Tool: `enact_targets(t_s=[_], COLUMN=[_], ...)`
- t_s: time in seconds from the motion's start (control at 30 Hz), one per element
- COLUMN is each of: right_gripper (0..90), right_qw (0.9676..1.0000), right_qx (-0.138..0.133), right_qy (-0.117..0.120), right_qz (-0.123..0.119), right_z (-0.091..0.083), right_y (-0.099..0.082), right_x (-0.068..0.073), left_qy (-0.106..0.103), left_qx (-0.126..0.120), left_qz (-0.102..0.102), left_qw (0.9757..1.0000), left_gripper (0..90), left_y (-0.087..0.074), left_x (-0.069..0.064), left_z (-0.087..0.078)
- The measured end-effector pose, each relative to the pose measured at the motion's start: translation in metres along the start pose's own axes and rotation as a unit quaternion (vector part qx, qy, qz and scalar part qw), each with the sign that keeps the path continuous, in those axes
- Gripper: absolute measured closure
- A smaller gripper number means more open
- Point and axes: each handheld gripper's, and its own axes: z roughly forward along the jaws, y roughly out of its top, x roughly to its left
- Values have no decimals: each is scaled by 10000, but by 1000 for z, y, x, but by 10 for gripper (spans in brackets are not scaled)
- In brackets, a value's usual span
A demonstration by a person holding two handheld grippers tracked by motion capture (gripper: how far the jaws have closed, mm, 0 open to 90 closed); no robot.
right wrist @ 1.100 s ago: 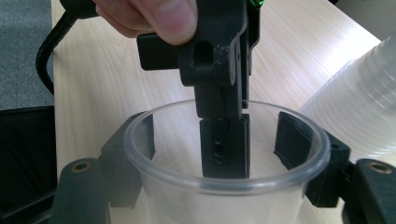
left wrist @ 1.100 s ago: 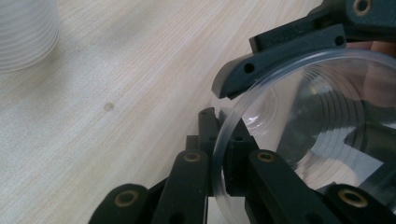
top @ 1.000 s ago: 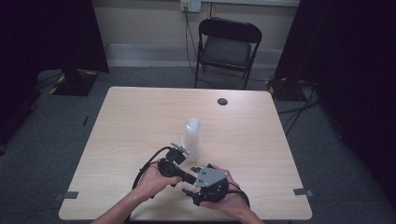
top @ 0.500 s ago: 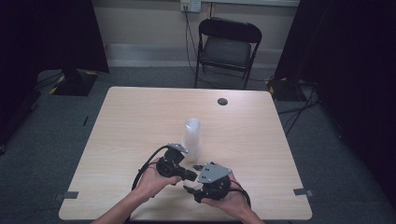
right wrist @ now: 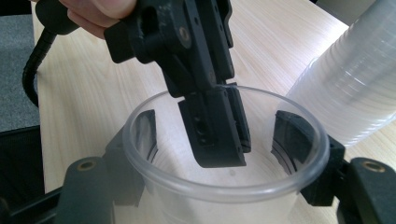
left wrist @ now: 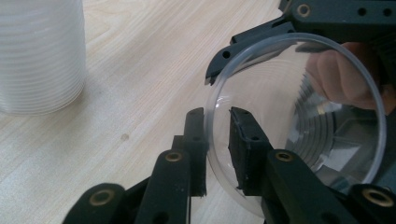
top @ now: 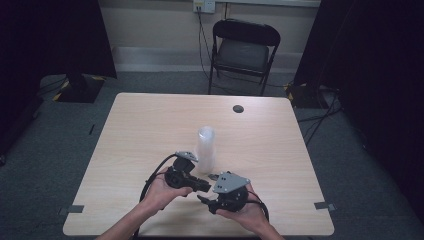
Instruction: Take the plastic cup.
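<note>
The right gripper clasps a single clear cup around its body from outside, steadying it just above the table near its front edge; the left gripper straddles the cup's rim, one jaw inside and one outside, and its jaws have just been opening, seemingly letting go; the stack of cups stands upright just beyond.

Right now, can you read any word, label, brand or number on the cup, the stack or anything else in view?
None: no text can be read.
Clear cup: plain, no print or label.
Stack of cups: only ribbed rims, no lettering.
Table: bare wood grain.
Wall outlet: too small to show any marking.
</note>
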Motion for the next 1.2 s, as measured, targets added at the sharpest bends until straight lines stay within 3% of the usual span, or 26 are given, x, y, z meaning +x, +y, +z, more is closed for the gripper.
enact_targets(t_s=[0.1,0.4,0.73,0.87,1.0,1.2], right_gripper=[308,309,309,309,309,310], right_qw=[10000,9998,9994,9990,9985,9976], right_qx=[-42,-97,-112,-98,-171,-152], right_qy=[-8,-100,-153,-230,-342,-446], right_qz=[26,157,294,358,389,501], right_z=[0,-2,-4,-5,-8,-11], right_y=[0,0,-1,-4,-5,-7], right_x=[-1,-6,-11,-14,-16,-21], left_qy=[150,11,110,280,546,686], left_qx=[-50,-353,-628,-811,-1133,-1472], left_qz=[4,49,58,223,431,503], left_qw=[9999,9994,9980,9961,9911,9855], left_gripper=[713,646,548,455,374,317], left_y=[0,0,-2,-3,-2,-3], left_x=[-1,-2,2,0,-1,0], left_z=[-1,-6,-11,-12,-19,-27])
